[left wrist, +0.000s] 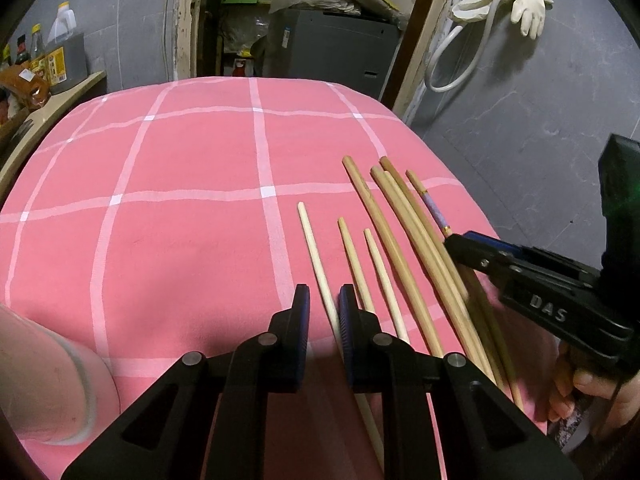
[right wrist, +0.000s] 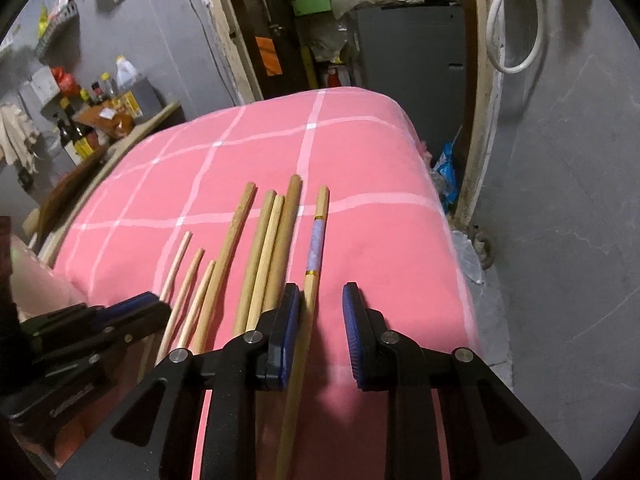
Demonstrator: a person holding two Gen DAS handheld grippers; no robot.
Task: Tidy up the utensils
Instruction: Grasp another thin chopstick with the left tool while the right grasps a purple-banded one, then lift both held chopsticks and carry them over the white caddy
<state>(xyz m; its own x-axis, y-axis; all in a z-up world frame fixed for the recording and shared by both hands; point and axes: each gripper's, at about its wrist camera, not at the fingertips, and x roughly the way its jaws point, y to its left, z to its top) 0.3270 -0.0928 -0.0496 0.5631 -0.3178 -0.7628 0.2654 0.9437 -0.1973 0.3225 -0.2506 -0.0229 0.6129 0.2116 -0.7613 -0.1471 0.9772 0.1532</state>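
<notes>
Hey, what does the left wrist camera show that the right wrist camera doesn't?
Only the left wrist view: a person's hand at lower right. Only the right wrist view: a blue packet on the floor and an orange tag in the doorway. Both: the pink checked cloth, the row of chopsticks and the purple-banded chopstick.

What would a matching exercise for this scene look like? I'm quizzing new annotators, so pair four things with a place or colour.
Things:
1. banded chopstick
2. pale chopstick
3. rubber glove
4. cloth

Place or colour:
A. pink with white lines
B. between the fingers of the left gripper
C. hanging up over the hose
D. between the fingers of the right gripper

Pairs: 1-D, 2-B, 3-C, 4-A
</notes>
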